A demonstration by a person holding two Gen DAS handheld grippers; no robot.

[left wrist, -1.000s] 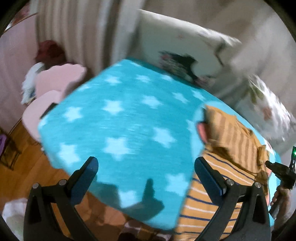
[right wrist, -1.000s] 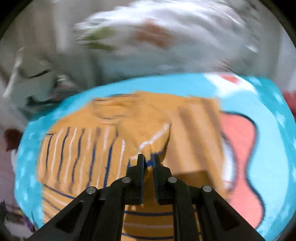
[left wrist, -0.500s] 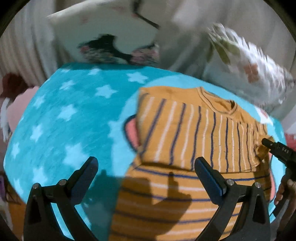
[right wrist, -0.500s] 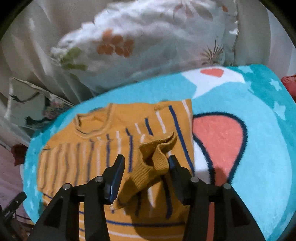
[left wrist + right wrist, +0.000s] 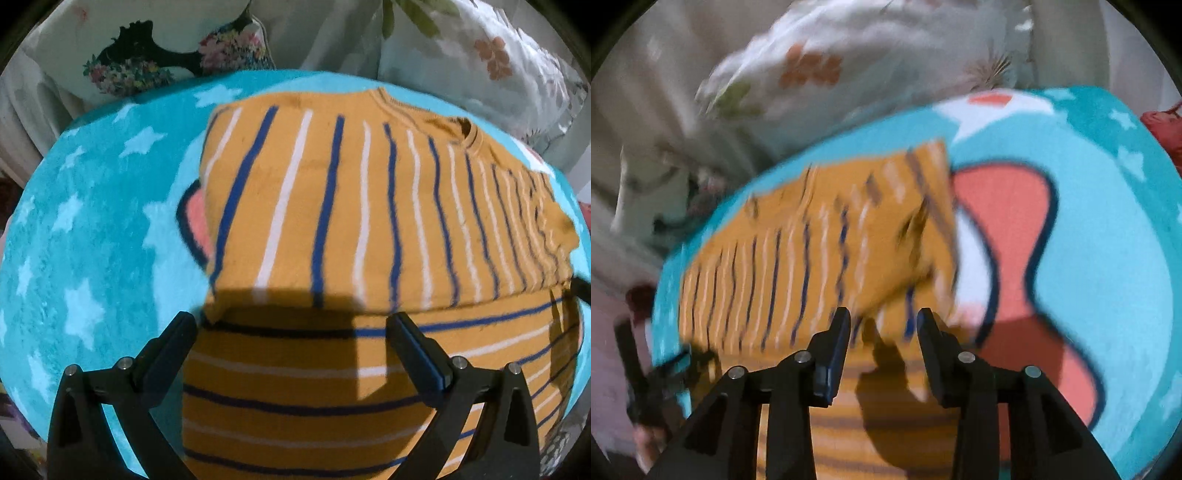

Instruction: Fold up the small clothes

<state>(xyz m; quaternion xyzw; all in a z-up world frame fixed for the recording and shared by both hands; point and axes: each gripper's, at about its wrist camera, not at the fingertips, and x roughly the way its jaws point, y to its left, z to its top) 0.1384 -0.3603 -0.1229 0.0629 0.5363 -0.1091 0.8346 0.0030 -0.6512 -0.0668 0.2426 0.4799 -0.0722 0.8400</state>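
So the thing being folded is a little knit sweater [image 5: 332, 206], mustard-orange with thin navy and white stripes and a ribbed round collar, lying on a fluffy turquoise blanket [image 5: 92, 229] with pale stars and a coral cartoon shape outlined in dark blue. The top half is doubled over the bottom, so the stripes run up-and-down on the upper layer and sideways on the layer under it. Behind the blanket there are soft white floral pillows [image 5: 498, 66]. The left tool [image 5: 291, 325] points steeply down over the near part of the sweater, fingers spread wide apart, nothing pinched, one finger by the sweater's left edge and the other over the striped fabric. The right tool [image 5: 882, 321] is also tilted down over the sweater near its right edge; its jaws are partly apart and closing, with just the cloth lying below them, nothing gripped. That view is pretty blurry.
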